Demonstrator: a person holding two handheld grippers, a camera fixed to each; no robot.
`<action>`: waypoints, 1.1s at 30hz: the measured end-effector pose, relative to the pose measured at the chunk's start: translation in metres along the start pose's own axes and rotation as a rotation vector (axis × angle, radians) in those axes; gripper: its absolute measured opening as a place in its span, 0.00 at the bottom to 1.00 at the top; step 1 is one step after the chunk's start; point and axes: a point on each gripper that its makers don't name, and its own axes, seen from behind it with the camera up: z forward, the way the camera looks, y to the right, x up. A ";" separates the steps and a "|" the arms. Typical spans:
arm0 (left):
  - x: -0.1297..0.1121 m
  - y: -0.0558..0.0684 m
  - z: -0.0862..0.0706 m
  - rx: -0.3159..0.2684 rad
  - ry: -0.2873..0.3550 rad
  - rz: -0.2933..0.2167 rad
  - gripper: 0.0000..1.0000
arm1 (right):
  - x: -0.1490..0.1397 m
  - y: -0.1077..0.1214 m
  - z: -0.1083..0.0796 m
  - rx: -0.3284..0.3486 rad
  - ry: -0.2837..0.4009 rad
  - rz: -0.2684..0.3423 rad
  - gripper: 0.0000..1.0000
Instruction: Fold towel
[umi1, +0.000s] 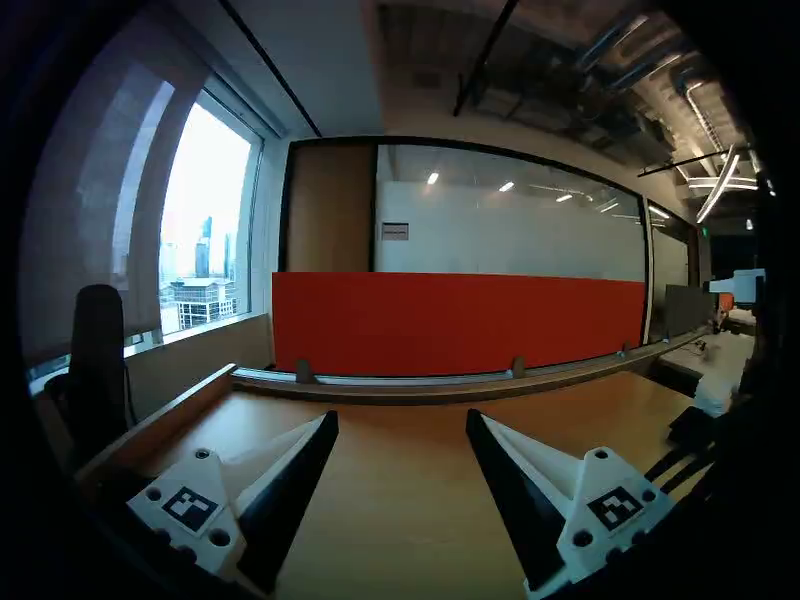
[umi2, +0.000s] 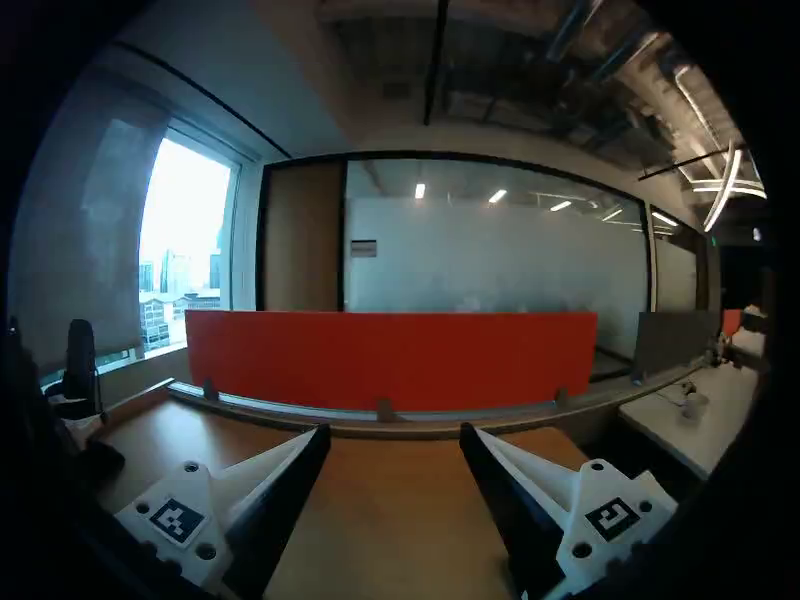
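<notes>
Where the towel lies cannot be told; both cameras look level across the desk, so it is likely lower and nearer than they aim. As a judgement from the task alone: a towel is light, soft and limp, not fragile, and it will sag and drag instead of keeping a shape. The best hold would be at two corners of one edge, one claw to each, pinched deep enough that the cloth does not slip out. On smooth wood it may slide when pulled, so lifting the edge over should work better than pushing it.

The left gripper (umi1: 400, 414) is spread wide with nothing between its fingers, and bare desk (umi1: 400, 500) shows in the gap. The right gripper (umi2: 395, 428) is spread wide too and holds nothing. Both hang over the near part of the desk. At its far edge stands a red screen (umi1: 450, 325), with a glass wall (umi1: 510, 225) behind. A window (umi1: 205, 240) is far left and a white desk (umi2: 690, 420) lies to the right.
</notes>
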 end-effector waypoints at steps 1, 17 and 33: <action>-0.002 0.000 0.001 0.004 0.000 0.002 0.95 | 0.001 0.000 -0.001 -0.002 0.001 0.005 1.00; -0.040 -0.018 0.000 0.051 0.056 0.019 0.95 | -0.016 -0.007 -0.004 -0.021 0.007 0.030 1.00; -0.107 -0.020 0.004 0.033 0.072 0.010 0.95 | -0.052 -0.011 -0.001 -0.036 0.034 0.058 1.00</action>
